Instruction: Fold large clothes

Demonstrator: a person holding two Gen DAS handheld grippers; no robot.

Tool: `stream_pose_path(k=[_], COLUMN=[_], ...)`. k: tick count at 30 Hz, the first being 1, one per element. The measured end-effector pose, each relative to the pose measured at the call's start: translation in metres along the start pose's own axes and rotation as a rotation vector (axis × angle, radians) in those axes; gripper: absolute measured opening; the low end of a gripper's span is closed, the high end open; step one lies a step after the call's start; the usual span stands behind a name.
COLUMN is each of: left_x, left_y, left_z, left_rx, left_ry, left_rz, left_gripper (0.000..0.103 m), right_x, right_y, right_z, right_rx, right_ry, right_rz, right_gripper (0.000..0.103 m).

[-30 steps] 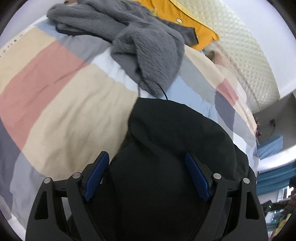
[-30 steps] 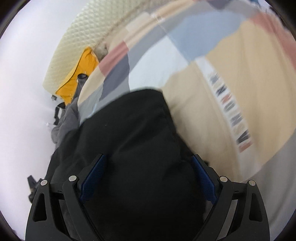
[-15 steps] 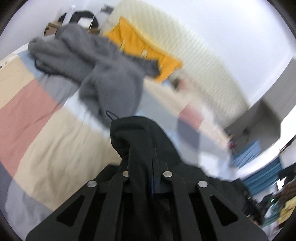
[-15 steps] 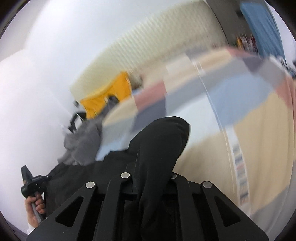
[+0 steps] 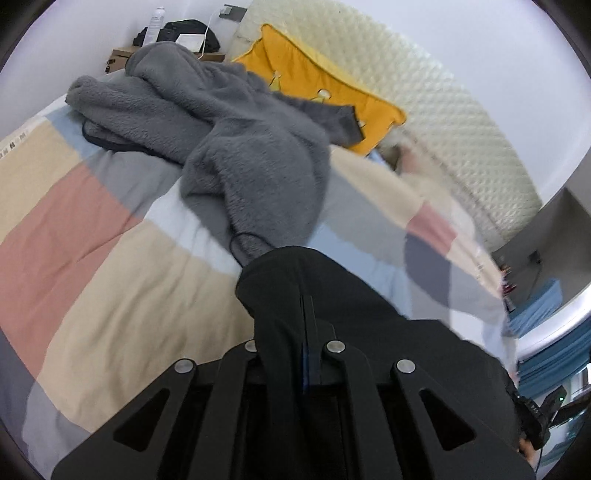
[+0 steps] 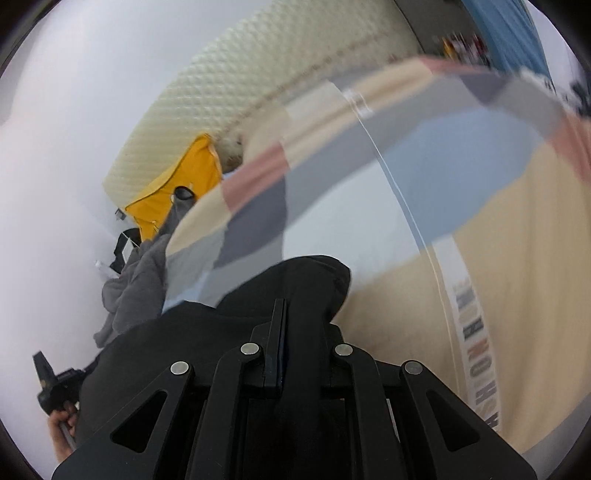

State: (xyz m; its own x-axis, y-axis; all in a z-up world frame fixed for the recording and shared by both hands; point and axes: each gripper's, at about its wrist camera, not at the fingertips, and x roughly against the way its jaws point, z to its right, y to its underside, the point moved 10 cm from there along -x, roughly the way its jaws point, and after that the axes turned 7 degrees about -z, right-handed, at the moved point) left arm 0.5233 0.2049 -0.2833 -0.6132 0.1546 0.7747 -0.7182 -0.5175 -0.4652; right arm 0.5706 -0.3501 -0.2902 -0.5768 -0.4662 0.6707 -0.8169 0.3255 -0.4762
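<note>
A black garment (image 5: 343, 295) lies bunched over my left gripper (image 5: 306, 325), whose jaws are pressed together with the cloth pinched between them. In the right wrist view the same black garment (image 6: 295, 284) drapes over my right gripper (image 6: 277, 325), which is likewise shut on a fold of it. Both grippers hold the cloth lifted above the patchwork bedspread (image 5: 92, 258). The fabric stretches between the two grippers and hides their fingertips. A hand holding the left gripper's handle (image 6: 55, 391) shows at the lower left of the right wrist view.
A grey fleece garment (image 5: 229, 147) lies heaped at the head of the bed, beside a yellow pillow (image 5: 317, 85) and a cream quilted headboard (image 5: 443, 122). A bedside table with a black bag (image 5: 177, 33) stands at the back left. Blue curtains (image 5: 546, 350) hang at the right.
Both grippers went from open around the black garment to shut on it. They then rose from the bed, tilting upward so the headboard and wall came into view.
</note>
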Motion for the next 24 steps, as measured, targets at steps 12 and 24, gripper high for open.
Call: stream_pose_path(k=[12,24], left_x=[0.019,0.129], left_y=[0.015,0.023], left_z=[0.012,0.061], left_rx=[-0.057,-0.226], left_ry=[-0.044,-0.105], left_rz=[-0.020,0.119], left_gripper=[0.040,0.083], right_x=[0.008,0.118], right_y=[0.012,0.018], right_z=[-0.008,-0.073], right_rx=[0.075,0.190], right_ry=[0.054,0.178], right_rz=[-0.034,0.148], right_gripper=[0.038,0.074])
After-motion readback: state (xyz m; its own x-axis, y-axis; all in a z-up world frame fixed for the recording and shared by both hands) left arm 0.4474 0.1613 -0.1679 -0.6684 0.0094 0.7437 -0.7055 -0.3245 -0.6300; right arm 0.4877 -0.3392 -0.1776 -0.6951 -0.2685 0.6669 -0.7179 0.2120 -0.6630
